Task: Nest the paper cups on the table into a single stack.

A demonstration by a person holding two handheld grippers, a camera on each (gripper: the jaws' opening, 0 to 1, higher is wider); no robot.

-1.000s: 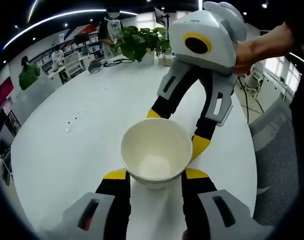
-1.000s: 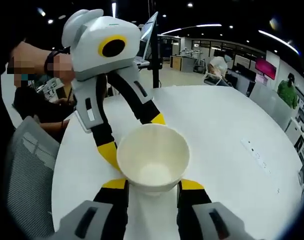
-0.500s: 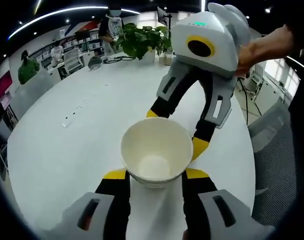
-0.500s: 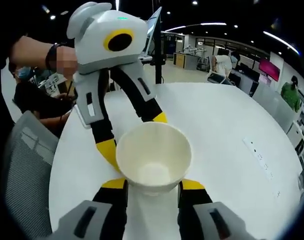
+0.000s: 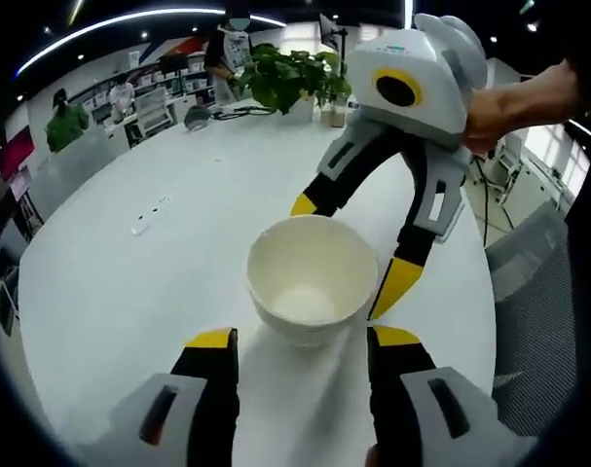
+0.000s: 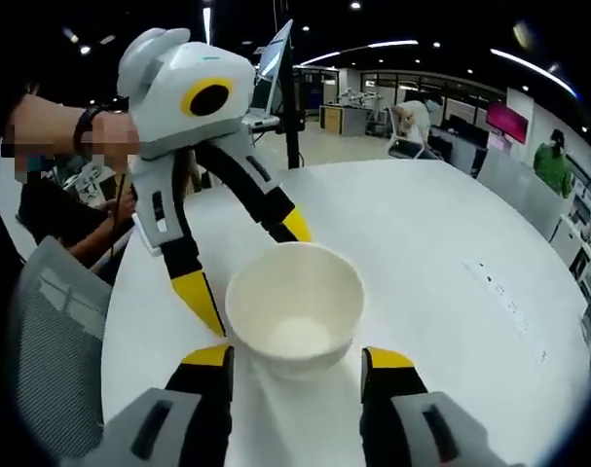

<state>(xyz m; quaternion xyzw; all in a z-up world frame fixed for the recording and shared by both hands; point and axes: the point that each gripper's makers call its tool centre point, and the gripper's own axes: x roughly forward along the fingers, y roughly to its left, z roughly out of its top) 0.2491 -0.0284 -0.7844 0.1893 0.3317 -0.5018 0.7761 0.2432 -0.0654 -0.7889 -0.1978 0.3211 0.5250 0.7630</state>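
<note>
- White and smooth, the round table (image 5: 129, 292) carries the whole scene; it curves away on all sides in both views, and a small strip-like item (image 5: 142, 226) lies on it well apart from the grippers.
- Behind the table in the left gripper view stands a leafy green plant (image 5: 290, 78) near the far edge, with shelving and a few people further back under a curved ceiling light.
- In the right gripper view the room opens into an office with desks, a dark upright pole (image 6: 287, 97) at the table's far edge, and a grey mesh chair (image 6: 52, 341) beside the table's near edge.
- One white paper cup (image 5: 312, 277) stands upright on the table, mouth open upward, its inside bare; whether it is a single cup or several nested cannot be told.
- The left gripper (image 5: 300, 341) has its yellow-tipped jaws spread wide, one to each side of the cup's base, with a clear gap between each tip and the cup.
- The right gripper (image 6: 300, 357) likewise has its jaws parted, flanking the same cup (image 6: 295, 306) from the opposite side without touching it.
- Each gripper appears across the cup in the other's view, held by a hand (image 5: 504, 102), its spread jaws reaching down on either side of the cup's rim.
</note>
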